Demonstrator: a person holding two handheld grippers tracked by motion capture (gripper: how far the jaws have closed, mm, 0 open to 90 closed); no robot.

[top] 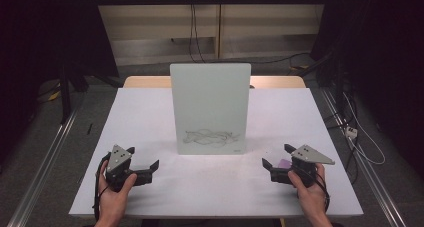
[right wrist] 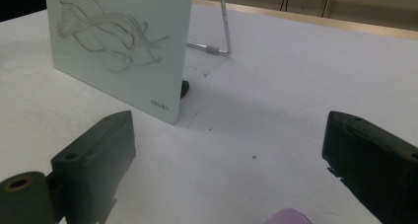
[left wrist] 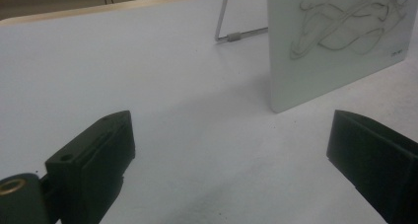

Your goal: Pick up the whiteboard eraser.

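Bench [top: 150,117]: a big white top. All the things sit on it.

White board [top: 210,107]: it stands up in the middle of the bench, a bit tilted back. It is taller than it is wide. Grey scribble lines [top: 210,136] are drawn low on its front. There is tiny print in its bottom corner, too small to read.

Wire stand [right wrist: 224,31]: a thin metal leg behind the white board. It props the board up.

Left hand-held gripper [top: 146,160]: it rests near the front left of the bench, with a hand around it. Its jaws are wide apart and there is nothing between them. It points toward the middle of the bench.

Right hand-held gripper [top: 278,155]: it rests near the front right of the bench, with a hand around it too. Its jaws are also wide apart and pinch nothing.

Purple thing [top: 284,163]: a small soft-looking purple thing lies low between the right jaws, close to the gripper body. The jaws do not squeeze it. I cannot tell what it is.

Which way: the white board is ahead of both grippers, farther up the bench. It is to the right of the left one and to the left of the right one. There is bare bench between each gripper and the board.

Who is nearer: they look about the same. The scribbles are nearer the bottom edge, so a low reach would get to them.

Next, I think: the right gripper may go to the scribbles with the purple thing, but that is only a guess.
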